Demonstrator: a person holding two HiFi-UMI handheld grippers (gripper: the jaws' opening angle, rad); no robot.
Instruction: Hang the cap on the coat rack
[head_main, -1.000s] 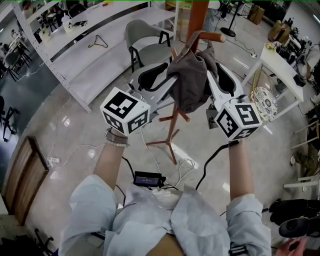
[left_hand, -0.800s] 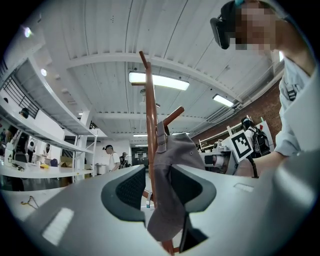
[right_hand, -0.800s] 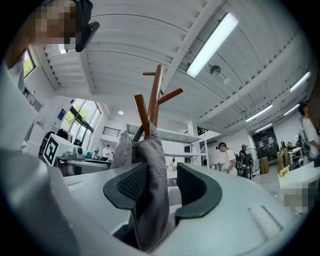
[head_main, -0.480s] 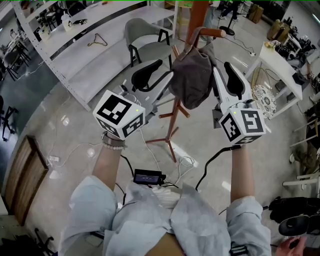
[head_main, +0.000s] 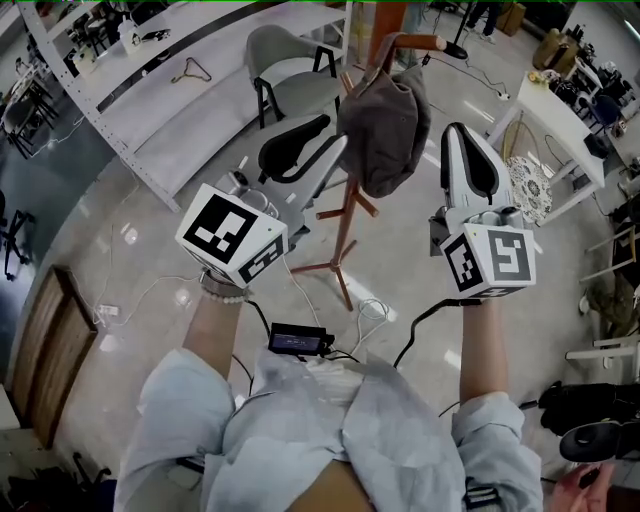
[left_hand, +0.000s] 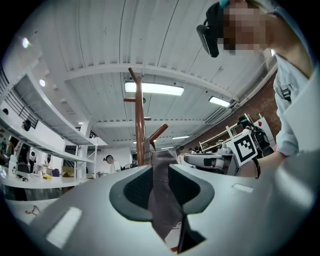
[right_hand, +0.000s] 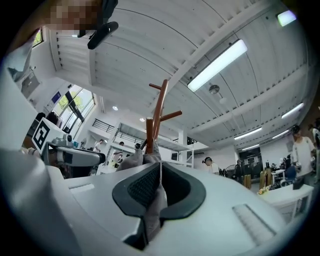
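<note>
This is a large laboratory or workshop hall. It has long white metal shelving (head_main: 165, 115), a white work table (head_main: 553, 117), loose cables (head_main: 372, 312) on the glossy pale floor (head_main: 110, 250), and long ceiling tube lamps (left_hand: 154, 89).

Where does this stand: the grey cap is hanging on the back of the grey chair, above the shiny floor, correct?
Not the chair. The grey cap is hanging on a peg of the wooden coat rack, above the shiny floor. The grey chair stands apart, beyond the rack. The head view shows this.
</note>
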